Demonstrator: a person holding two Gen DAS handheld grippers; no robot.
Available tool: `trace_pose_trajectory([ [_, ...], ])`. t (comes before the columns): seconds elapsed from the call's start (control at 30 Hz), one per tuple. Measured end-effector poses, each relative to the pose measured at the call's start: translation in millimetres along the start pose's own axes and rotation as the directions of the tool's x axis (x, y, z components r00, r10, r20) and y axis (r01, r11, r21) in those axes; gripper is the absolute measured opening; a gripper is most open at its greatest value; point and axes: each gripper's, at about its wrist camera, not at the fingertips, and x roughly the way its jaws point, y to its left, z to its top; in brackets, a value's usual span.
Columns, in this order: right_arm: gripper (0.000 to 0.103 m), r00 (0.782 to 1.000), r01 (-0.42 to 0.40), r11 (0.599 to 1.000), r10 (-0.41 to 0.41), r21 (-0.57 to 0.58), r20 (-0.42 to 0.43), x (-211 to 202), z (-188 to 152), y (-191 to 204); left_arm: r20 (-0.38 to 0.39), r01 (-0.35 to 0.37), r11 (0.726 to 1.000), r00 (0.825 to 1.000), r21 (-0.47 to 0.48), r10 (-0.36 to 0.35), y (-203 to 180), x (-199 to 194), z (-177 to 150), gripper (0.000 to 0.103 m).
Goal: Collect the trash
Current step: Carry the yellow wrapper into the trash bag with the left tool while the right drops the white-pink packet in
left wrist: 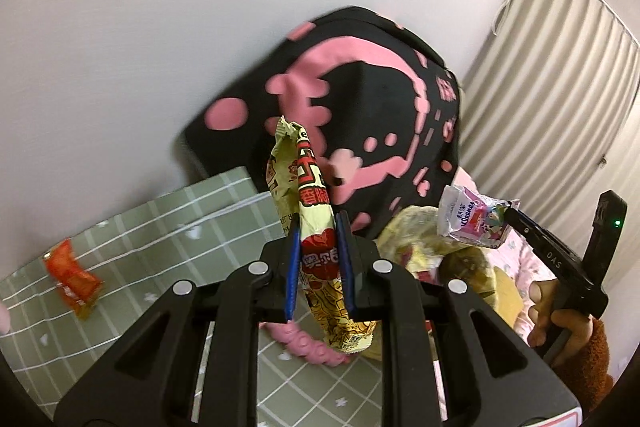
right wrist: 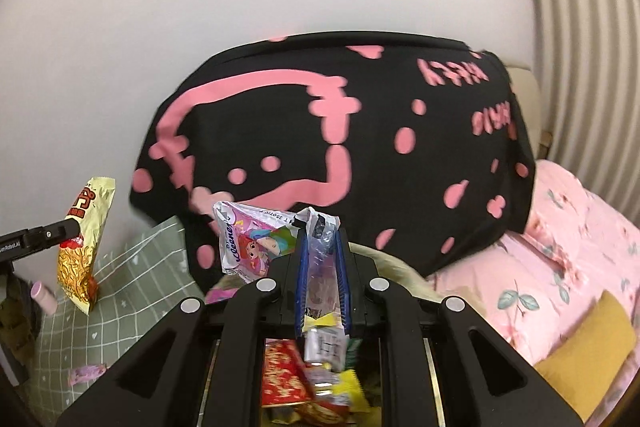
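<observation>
The left gripper (left wrist: 318,259) is seen at the lower centre of its own view, its blue pads nearly together and clamped on a yellow snack bag (left wrist: 316,223) that stands upright between them. In the right wrist view the same bag (right wrist: 82,247) hangs at the left edge, pinched by that gripper (right wrist: 70,227). The right gripper (right wrist: 322,279) is closed to a narrow gap on a white and pink wrapper (right wrist: 272,243) at the middle of its view; a crumpled plastic end of it is pressed between the pads. From the left wrist view this wrapper (left wrist: 476,221) is seen at the right, held at the tip of the right gripper (left wrist: 510,209), with a hand (left wrist: 560,319) on the handle below. An orange wrapper (left wrist: 72,275) lies on a green checked sheet (left wrist: 168,227) at the left. More wrappers (right wrist: 304,383) are seen under the right gripper. A black and pink cloth (right wrist: 340,147) fills the centre, with a pink quilt (right wrist: 560,247) to the right.
</observation>
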Motion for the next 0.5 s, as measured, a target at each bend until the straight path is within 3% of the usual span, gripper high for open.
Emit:
trace_pose_trajectory([
  [0.17, 0.014, 0.999, 0.031, 0.999, -0.031, 0.028, -0.01, -0.4, -4.5, -18.0, -0.01, 0.062, 0.997, 0.998, 0.047, -0.062, -27.5, 14.2, 2.9, 0.016],
  [0.3, 0.014, 0.997, 0.024, 0.999, -0.02, 0.039, -0.079, 13.6, -21.2, -21.1, -0.029, 0.091, 0.993, 0.996, 0.072, -0.089, -41.2, 22.5, -0.2, 0.016],
  [0.5, 0.014, 0.961, 0.007, 1.0, -0.011, -0.014, -0.276, 60.4, -65.9, -4.8, -0.066, 0.109, 0.991, 0.992, 0.074, -0.104, -43.3, 30.8, -6.9, 0.016],
])
